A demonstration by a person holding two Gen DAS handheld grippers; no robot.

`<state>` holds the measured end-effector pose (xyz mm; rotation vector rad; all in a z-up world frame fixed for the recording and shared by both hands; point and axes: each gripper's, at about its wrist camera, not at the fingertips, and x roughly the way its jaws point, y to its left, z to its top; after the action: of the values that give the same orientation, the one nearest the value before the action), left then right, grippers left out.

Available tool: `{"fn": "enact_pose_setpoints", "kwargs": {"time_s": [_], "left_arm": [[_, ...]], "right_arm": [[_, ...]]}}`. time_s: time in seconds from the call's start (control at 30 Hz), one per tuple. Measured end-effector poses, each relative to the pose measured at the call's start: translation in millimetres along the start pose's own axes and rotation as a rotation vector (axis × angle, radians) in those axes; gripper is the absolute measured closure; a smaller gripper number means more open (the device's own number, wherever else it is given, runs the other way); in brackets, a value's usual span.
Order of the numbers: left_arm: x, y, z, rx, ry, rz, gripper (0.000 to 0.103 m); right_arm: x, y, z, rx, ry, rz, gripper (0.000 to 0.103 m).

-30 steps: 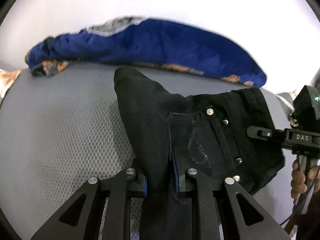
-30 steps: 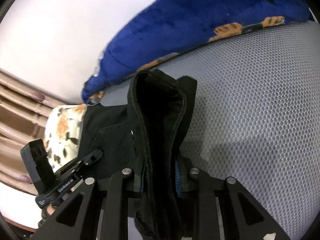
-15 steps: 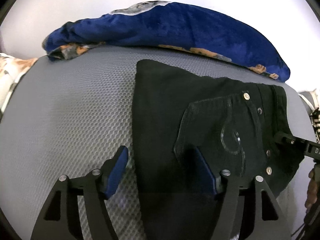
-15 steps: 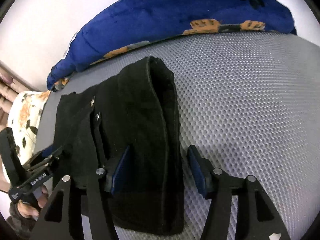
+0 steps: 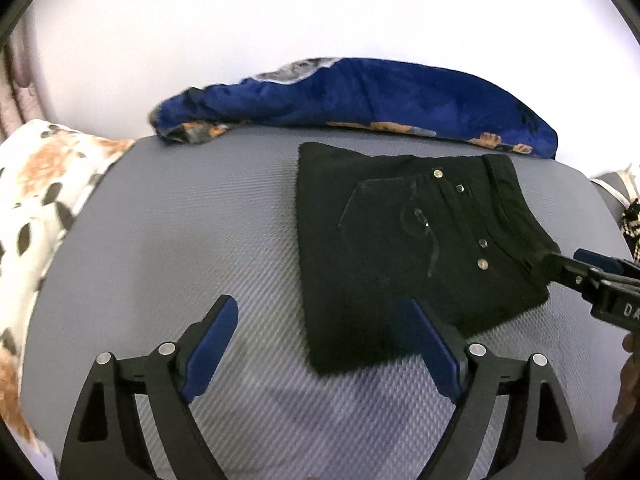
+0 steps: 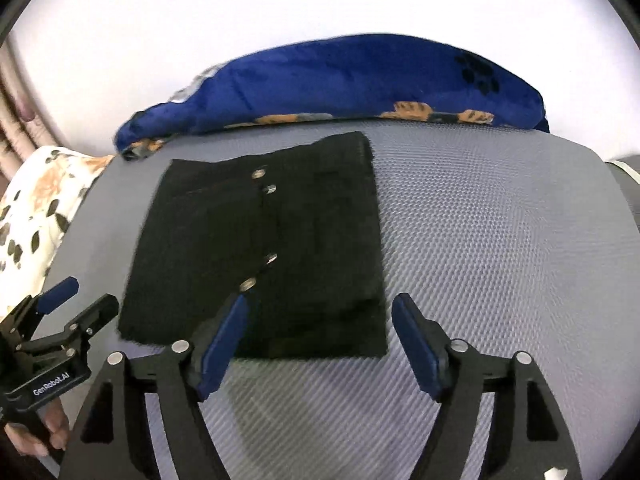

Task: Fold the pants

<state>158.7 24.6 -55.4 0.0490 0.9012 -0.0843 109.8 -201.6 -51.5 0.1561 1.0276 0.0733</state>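
Left claw (image 5: 324, 344): jaws spread and opening, nothing gripped; the near corner of the black pants (image 5: 404, 256) shows between its blue pads. Right claw (image 6: 320, 332): jaws spread and opening, pads clear of the near edge of the cloth. The pants lie folded flat on the grey mesh mattress (image 6: 500, 240). Beyond them, a blue blanket (image 6: 340, 84) lies along the white wall (image 5: 300, 12).

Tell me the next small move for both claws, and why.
Probably lift both clear. The black pants already lie flat in a compact fold on the grey mesh surface, and the left claw and right claw are opening with nothing gripped.
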Motion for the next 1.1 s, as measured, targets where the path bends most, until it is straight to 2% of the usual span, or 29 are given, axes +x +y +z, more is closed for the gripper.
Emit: {"fn": "enact_pose_setpoints", "kwargs": {"time_s": [0.23, 0.43, 0.67, 0.77, 1.1], "left_arm": [[-51, 15, -28, -0.041, -0.062, 0.082, 0.016], [-75, 18, -41, -0.063, -0.087, 0.087, 0.016], [-86, 15, -49, -0.073, -0.109, 0.068, 0.016], [-87, 11, -52, -0.058, -0.102, 0.072, 0.016], [-83, 8, -63, -0.059, -0.066, 0.073, 0.016]], "right_arm": [[-39, 36, -31, -0.066, -0.091, -0.017, 0.018], [-62, 51, -47, -0.088, -0.135, -0.016, 0.015], [-68, 58, -57, -0.091, -0.124, -0.023, 0.013], [-65, 60, -61, -0.09, -0.098, -0.008, 0.013], [-66, 63, -66, -0.104, -0.092, -0.031, 0.013]]}}
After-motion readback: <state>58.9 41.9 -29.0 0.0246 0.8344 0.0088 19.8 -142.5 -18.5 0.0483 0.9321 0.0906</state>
